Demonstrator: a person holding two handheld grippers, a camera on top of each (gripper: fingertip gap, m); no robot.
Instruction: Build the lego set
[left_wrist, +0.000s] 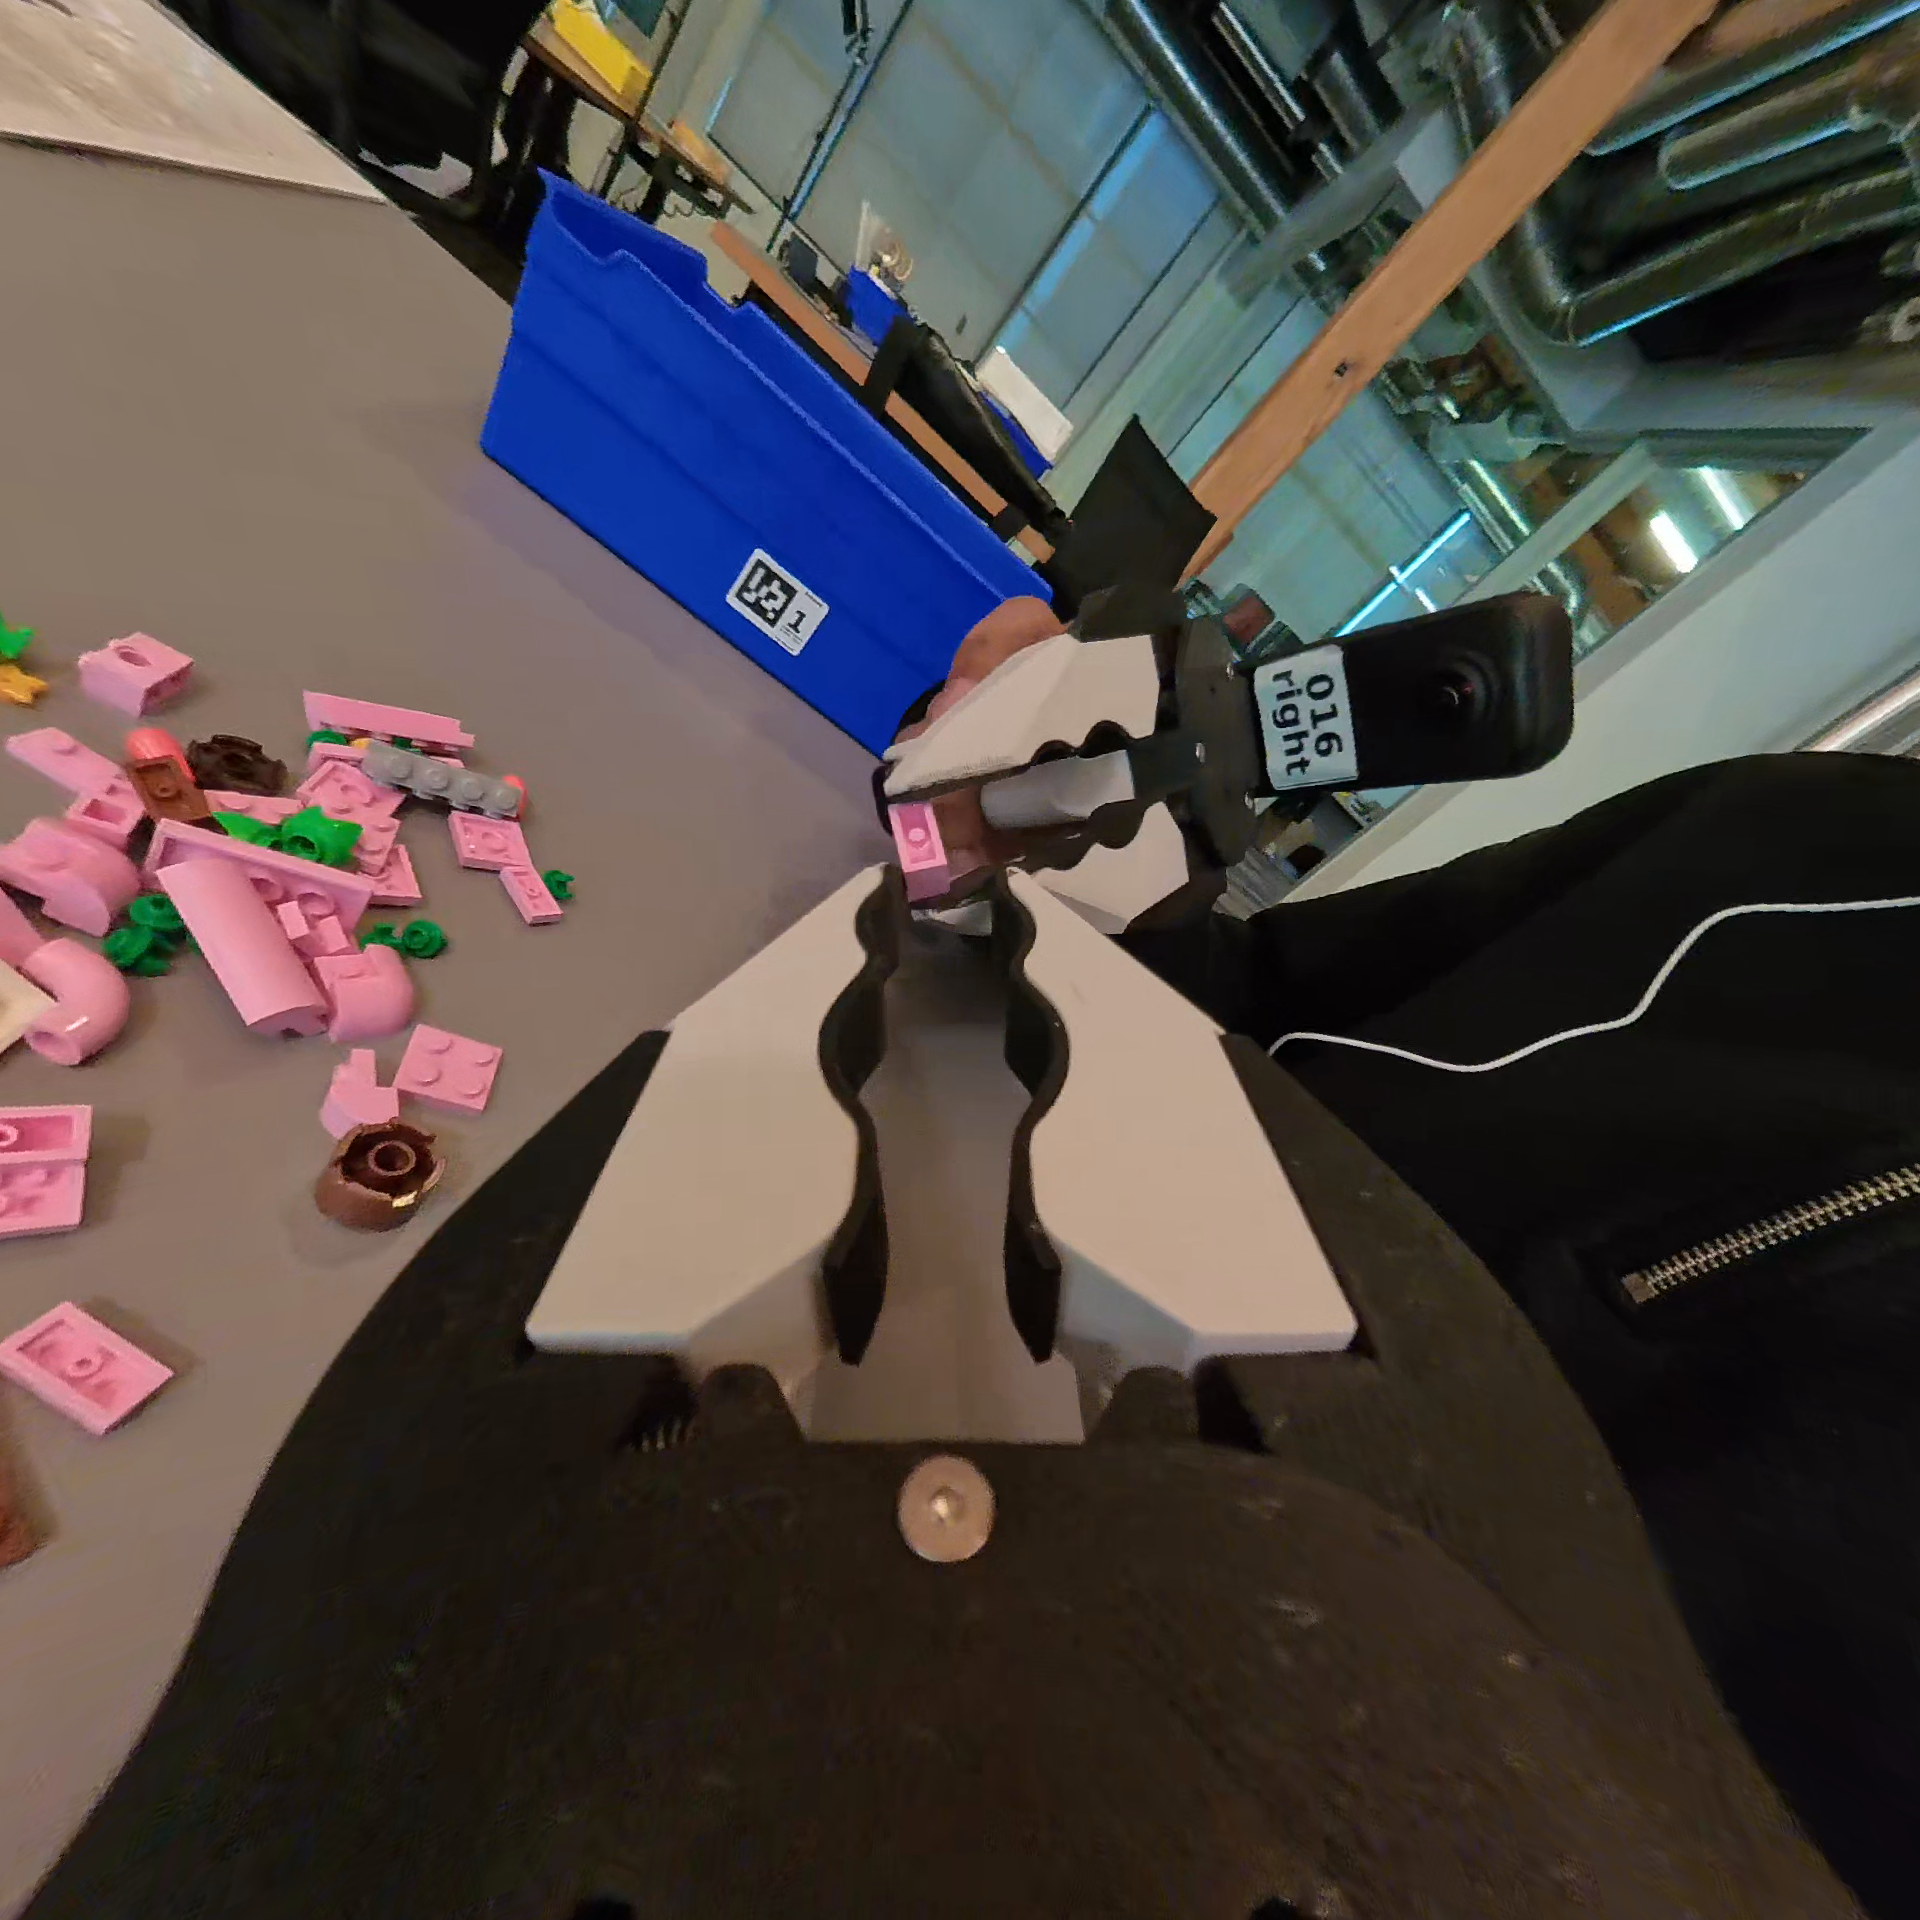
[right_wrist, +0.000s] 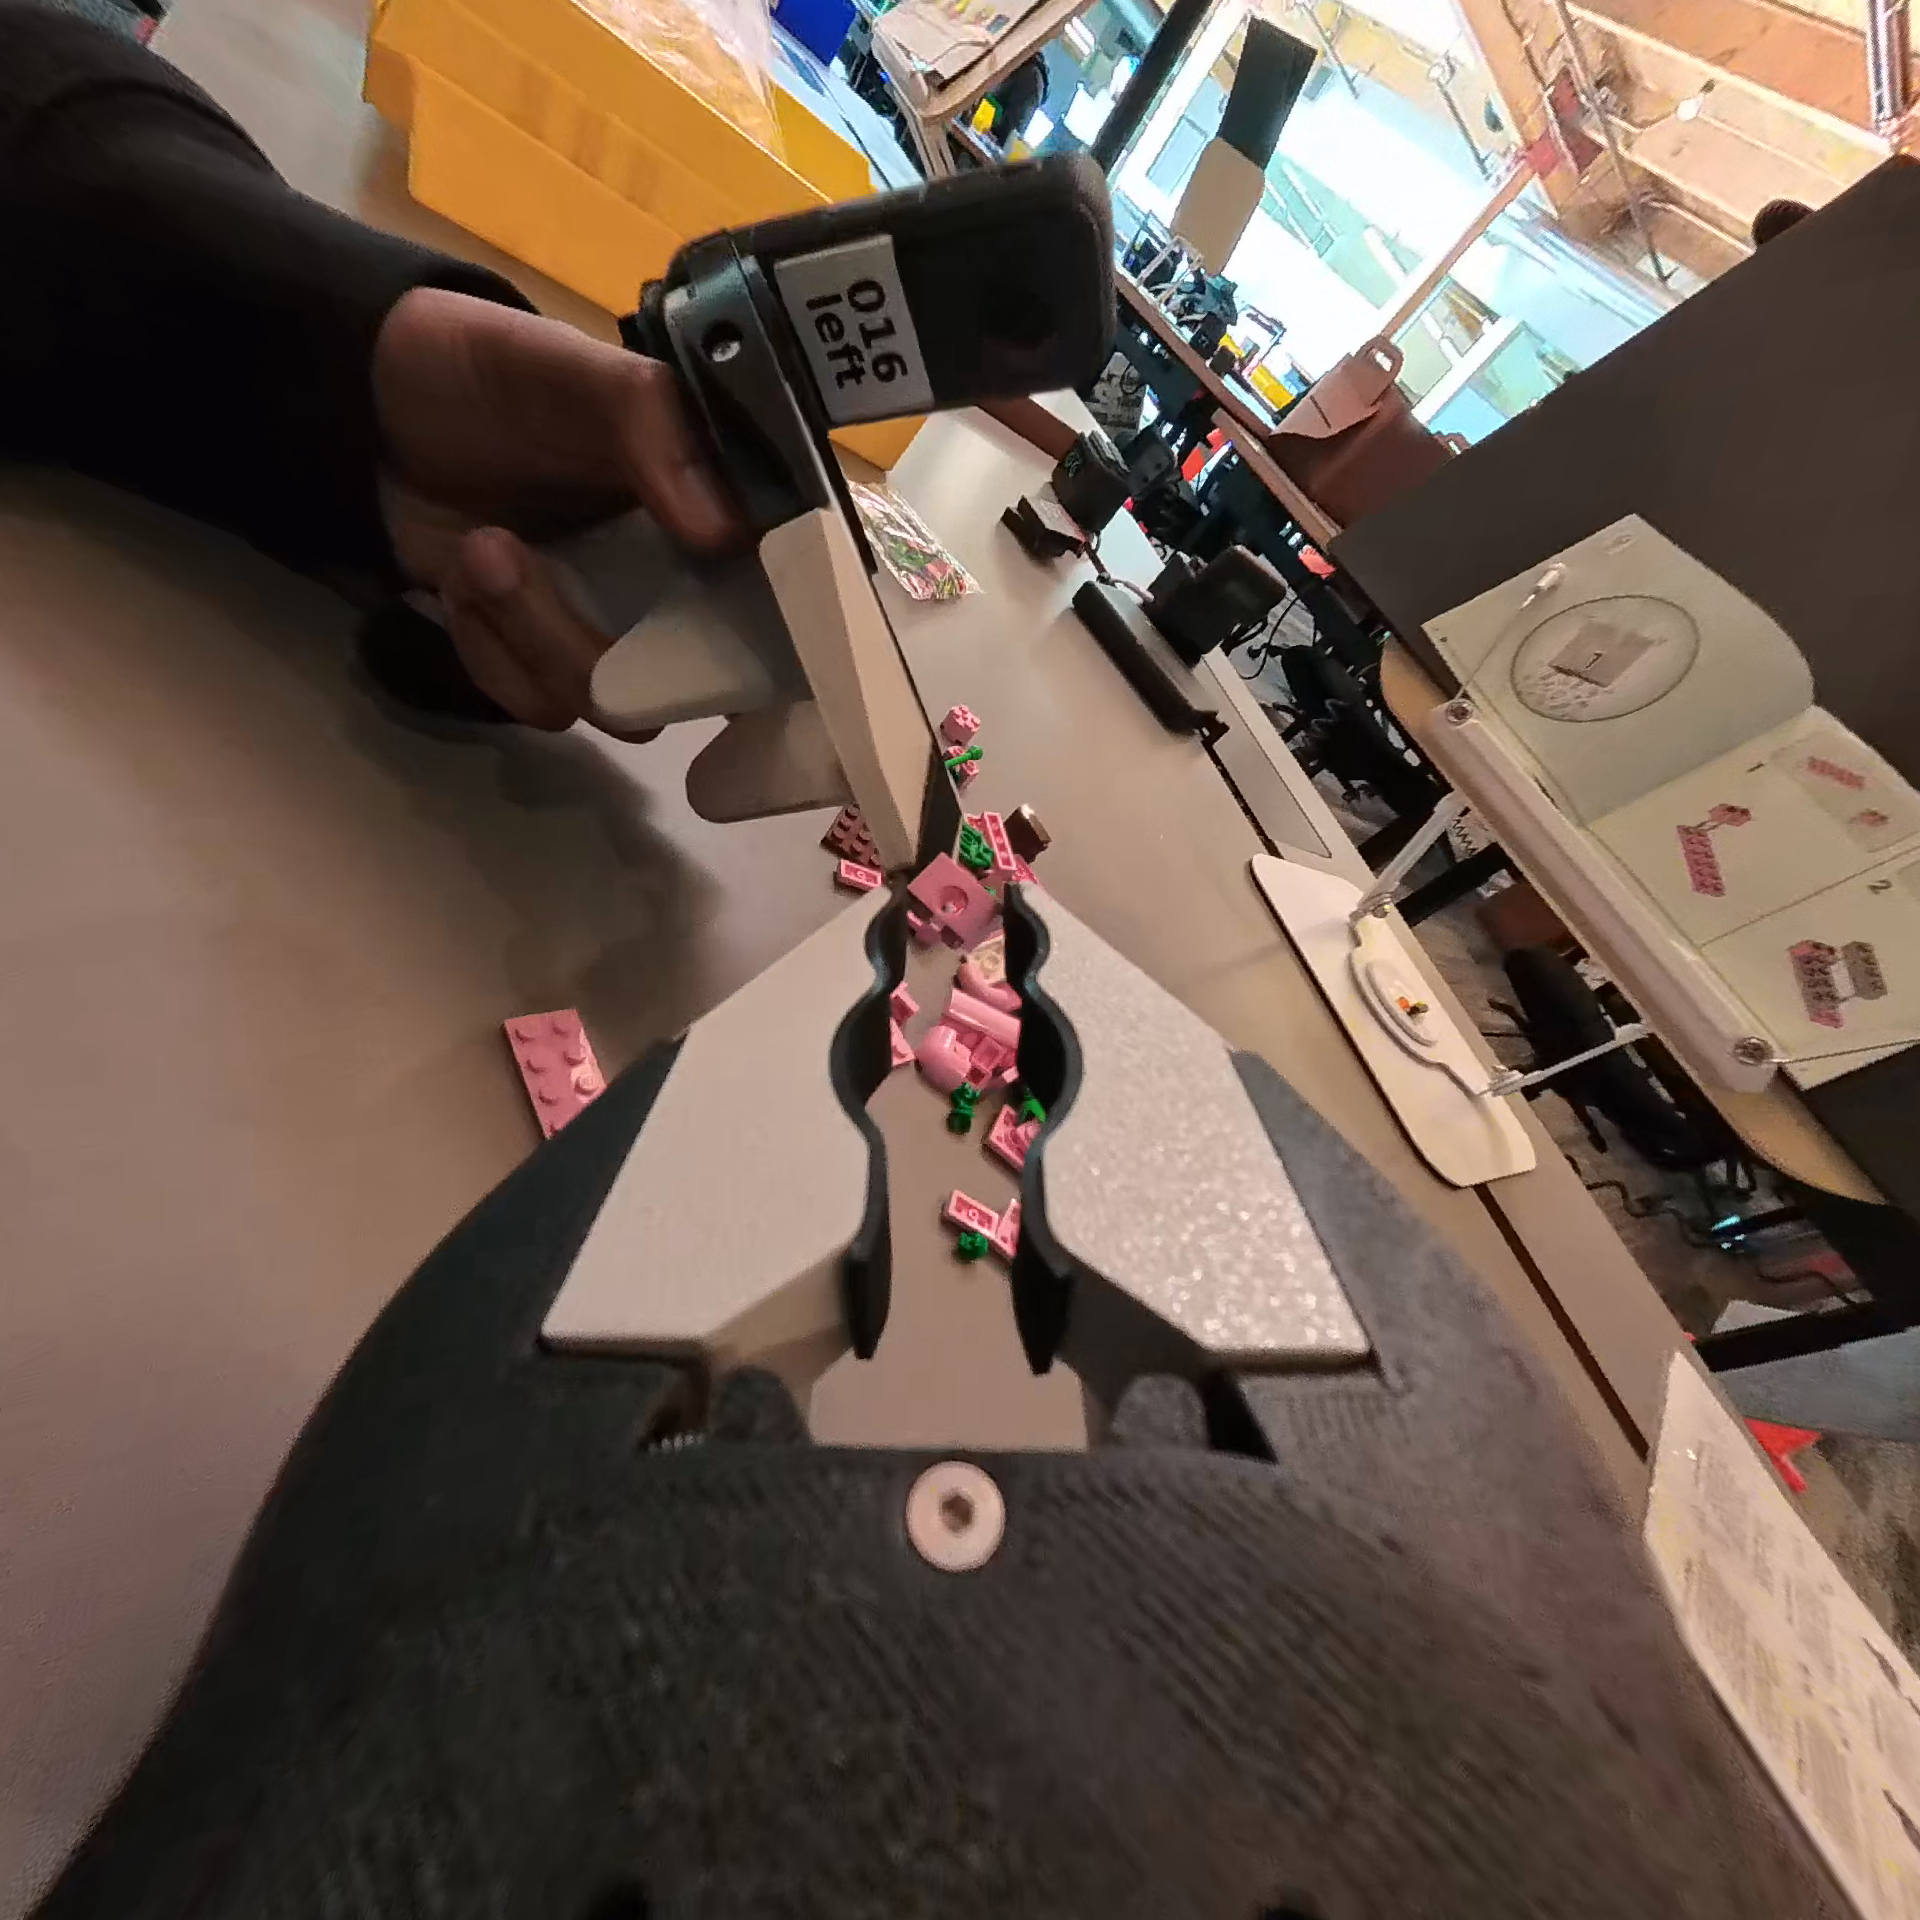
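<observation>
While loose bricks (left_wrist: 260, 894) lay by the table's (left_wrist: 312, 416) left edge, the left tool (left_wrist: 940, 894) and right tool (right_wrist: 940, 914) met tip to tip, both clamped on one pink brick (right_wrist: 948, 902), probably for a handover or a press-fit.

We see a grey table (left_wrist: 312, 436) carrying a loose scatter of pink lego pieces (left_wrist: 270, 935), among them small green bits (left_wrist: 145, 935) and a brown round piece (left_wrist: 379, 1174). A blue bin (left_wrist: 675, 468) stands on it beyond them. At the far end sits a yellow bin (right_wrist: 582, 135), and beside it what may be a bag of parts (right_wrist: 920, 551).
</observation>
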